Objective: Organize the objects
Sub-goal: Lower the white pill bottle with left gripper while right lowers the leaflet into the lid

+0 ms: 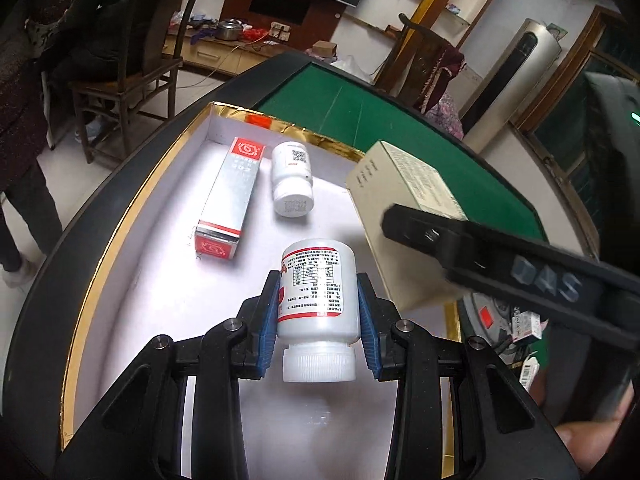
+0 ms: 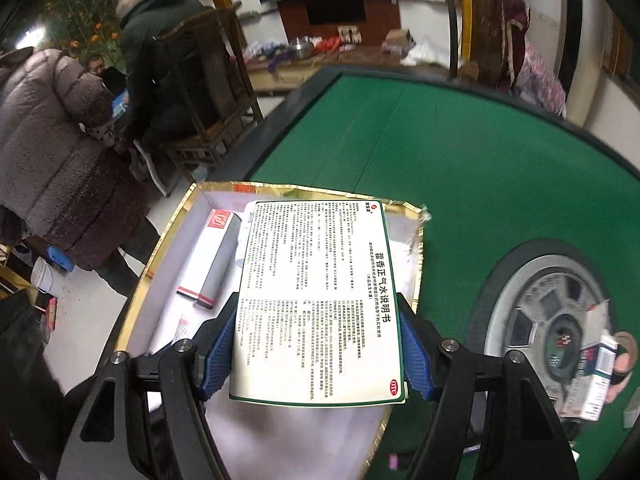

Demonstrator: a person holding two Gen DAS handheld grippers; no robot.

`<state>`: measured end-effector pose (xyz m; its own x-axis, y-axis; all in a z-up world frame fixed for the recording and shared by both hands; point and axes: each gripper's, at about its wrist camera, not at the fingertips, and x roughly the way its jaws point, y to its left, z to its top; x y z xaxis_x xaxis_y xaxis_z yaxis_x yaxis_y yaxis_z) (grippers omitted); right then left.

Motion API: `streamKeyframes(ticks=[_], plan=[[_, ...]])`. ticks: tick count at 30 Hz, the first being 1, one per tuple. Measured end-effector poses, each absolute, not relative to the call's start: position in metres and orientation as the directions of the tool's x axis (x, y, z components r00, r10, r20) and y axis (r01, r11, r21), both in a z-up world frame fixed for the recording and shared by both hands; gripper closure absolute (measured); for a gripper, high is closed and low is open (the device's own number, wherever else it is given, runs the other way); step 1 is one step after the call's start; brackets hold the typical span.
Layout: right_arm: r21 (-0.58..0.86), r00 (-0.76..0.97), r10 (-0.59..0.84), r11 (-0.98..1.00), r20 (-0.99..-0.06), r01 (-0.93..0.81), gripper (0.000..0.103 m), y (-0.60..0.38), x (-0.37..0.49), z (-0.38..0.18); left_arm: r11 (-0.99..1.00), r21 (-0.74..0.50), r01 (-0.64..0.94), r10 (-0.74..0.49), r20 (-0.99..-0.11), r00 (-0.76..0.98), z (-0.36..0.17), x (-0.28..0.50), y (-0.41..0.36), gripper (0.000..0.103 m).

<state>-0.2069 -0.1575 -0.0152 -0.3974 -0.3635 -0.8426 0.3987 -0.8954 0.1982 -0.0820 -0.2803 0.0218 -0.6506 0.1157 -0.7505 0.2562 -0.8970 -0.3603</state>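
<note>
Left wrist view: left claw (image 1: 320,316) clamped a bottle (image 1: 318,292) over the tray (image 1: 120,216); right claw (image 2: 316,354) clamped a box (image 2: 316,300) alongside, so they risked colliding.

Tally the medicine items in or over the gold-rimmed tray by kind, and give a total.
White bottles: 2, one lying in the tray, one in the left tool.
Boxes: 2, silver-and-red one in the tray, pale one in the right tool.
Total: 4
</note>
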Motion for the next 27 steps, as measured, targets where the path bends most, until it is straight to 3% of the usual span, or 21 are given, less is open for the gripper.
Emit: streamKeyframes(ticks=[27], plan=[[0.22, -0.329, -0.34, -0.91, -0.881, 0.351, 0.032, -0.178, -0.245, -0.05, -0.906, -0.281, 0.315, 0.067, -0.833, -0.549, -0.003, -0.096, -0.275, 0.068]])
